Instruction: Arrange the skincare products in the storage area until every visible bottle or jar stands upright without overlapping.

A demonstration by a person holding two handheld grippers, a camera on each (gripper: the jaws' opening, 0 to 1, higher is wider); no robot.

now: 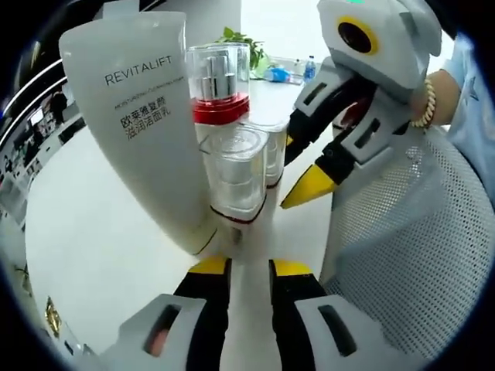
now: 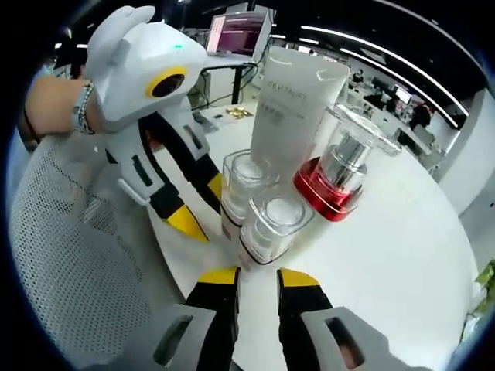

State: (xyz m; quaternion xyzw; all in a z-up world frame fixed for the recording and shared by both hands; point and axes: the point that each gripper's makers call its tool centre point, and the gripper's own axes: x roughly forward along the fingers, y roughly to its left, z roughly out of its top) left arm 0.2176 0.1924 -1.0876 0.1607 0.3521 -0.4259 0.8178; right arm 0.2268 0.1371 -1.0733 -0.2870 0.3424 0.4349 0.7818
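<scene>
Jars (image 1: 236, 174) sitting frame centre w/ tube (image 1: 143, 116), you're hovering left gripper (image 1: 249, 270) and right gripper (image 2: 257, 276) slightly parted, holding nothing. Probably slick, brittle plastic; grip low on body.

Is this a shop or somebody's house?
Neither, probably: it looks like a big open office or lab. Behind the round white table is a lit computer monitor on a desk, long ceiling strip lights, and a green potted plant.

matt white plastic tube (image 1: 147, 131), glossy clear jars (image 1: 236, 174), mesh basket (image 1: 418, 247)
</scene>
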